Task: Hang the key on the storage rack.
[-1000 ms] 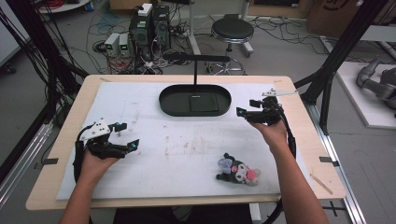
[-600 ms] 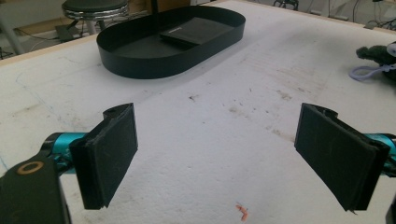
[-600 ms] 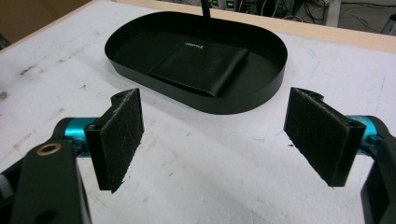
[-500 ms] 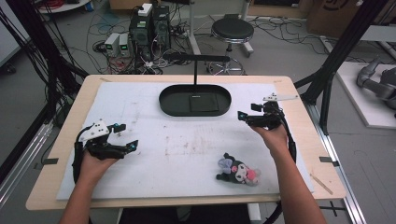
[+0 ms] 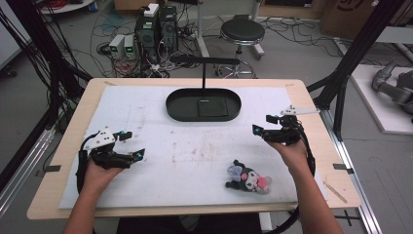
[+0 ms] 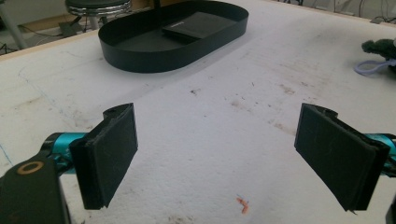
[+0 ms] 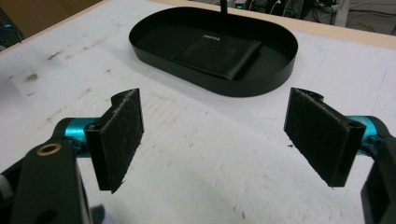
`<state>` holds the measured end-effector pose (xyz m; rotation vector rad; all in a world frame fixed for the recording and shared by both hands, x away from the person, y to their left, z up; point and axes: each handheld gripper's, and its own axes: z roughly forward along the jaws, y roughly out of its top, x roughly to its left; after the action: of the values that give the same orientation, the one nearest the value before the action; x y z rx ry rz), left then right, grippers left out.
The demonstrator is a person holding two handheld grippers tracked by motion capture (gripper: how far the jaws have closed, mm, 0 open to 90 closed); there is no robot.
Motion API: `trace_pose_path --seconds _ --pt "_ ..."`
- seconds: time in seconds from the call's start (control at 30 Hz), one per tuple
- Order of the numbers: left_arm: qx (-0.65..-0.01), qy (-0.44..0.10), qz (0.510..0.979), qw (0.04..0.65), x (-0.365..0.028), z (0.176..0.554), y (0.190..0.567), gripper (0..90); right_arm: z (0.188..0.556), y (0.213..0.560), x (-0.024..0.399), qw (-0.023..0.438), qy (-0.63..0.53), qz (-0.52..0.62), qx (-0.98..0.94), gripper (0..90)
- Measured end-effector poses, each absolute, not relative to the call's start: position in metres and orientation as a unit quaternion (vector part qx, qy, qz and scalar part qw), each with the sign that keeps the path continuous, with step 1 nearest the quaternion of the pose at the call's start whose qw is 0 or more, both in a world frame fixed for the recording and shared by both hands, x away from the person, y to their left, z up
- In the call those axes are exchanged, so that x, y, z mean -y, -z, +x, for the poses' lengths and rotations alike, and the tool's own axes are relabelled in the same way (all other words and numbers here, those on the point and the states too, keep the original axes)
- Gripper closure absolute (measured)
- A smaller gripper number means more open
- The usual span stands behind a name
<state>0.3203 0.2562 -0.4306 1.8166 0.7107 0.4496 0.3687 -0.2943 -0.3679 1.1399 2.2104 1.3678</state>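
Observation:
A small dark plush toy (image 5: 248, 176) with pink and lilac patches lies on the white mat near the front right. A purple loop and dark fur of the plush toy (image 6: 380, 49) show at the right edge of the left gripper view. My right gripper (image 5: 262, 124) hovers open behind the toy and to its right, with nothing between its jaws (image 7: 215, 140). My left gripper (image 5: 134, 144) is open and empty at the front left, low over the mat (image 6: 217, 154). A black oval tray (image 5: 175, 109) sits at the back centre.
A flat black pad (image 7: 215, 53) lies inside the tray (image 7: 280, 70), and a thin black post with a crossbar (image 5: 203, 73) rises behind it. The tray (image 6: 140, 56) lies ahead of the left gripper. The white mat (image 5: 195, 156) has faint stains. A stool and cables are on the floor beyond the table.
My right gripper has drifted slightly toward the person and to the left. The left gripper and the plush toy have stayed put.

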Motion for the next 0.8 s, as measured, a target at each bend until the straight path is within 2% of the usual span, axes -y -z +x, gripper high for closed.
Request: trace_pose_path --seconds 0.37,0.8 --pt "-0.305 -0.185 0.768 0.532 -0.255 0.319 0.436 13.3 0.333 0.387 0.291 0.144 -0.46 0.366 -0.796 20.4" --pt "-0.305 -0.195 0.769 0.527 -0.255 0.317 0.437 13.3 0.288 0.405 0.273 0.081 -0.433 0.282 -0.852 19.6"
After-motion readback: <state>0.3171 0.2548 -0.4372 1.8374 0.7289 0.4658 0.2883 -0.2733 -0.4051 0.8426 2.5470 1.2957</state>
